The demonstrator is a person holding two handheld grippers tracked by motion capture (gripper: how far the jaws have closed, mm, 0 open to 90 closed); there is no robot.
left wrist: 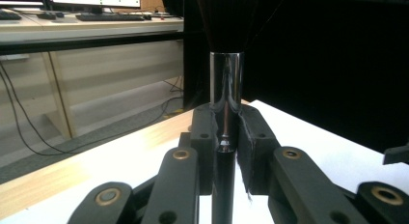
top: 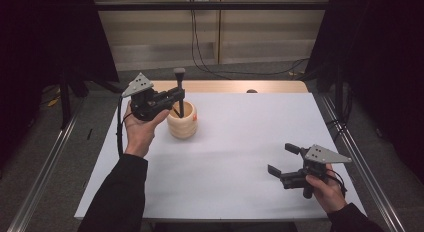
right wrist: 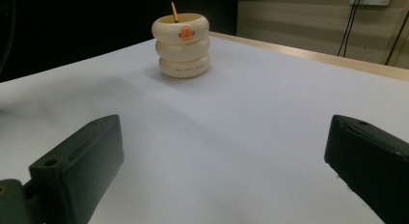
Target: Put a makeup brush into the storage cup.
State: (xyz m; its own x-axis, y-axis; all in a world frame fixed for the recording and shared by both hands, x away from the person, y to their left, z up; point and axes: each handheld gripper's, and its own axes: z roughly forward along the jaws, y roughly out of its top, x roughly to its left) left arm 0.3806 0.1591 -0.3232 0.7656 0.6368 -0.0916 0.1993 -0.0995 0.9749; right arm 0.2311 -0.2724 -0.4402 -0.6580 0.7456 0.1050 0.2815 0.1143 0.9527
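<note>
Hand-held gripper on the left (top: 176,96) is clamped on the shaft of a makeup brush (top: 180,92), and the left gripper view shows its jaws pressed against the dark handle just below the shiny metal ferrule, with the dark bristles (left wrist: 226,16) pointing up. The brush stands upright, its lower end down inside the cream ringed holder (top: 183,123).

Starting with the biggest thing: the white-covered table (top: 240,157) carries little else, with a strip of bare wood along its far edge. The holder sits toward the far left of it, upright, an orange mark on its upper ring (right wrist: 186,34). In the right gripper view a thin orange-tipped stick (right wrist: 174,12) leans inside it; what it is I cannot tell.

The right hand-held gripper (top: 283,160) rests low near the right front corner, well apart from the holder, jaws spread wide with nothing between them.

As for progress, the brush is gripped and at the holder's mouth, but whether its tip rests on the bottom is hidden by the rim. My judgement is that the work is in its last stretch: what remains is to settle the brush in the holder or lift it clear, then release.
</note>
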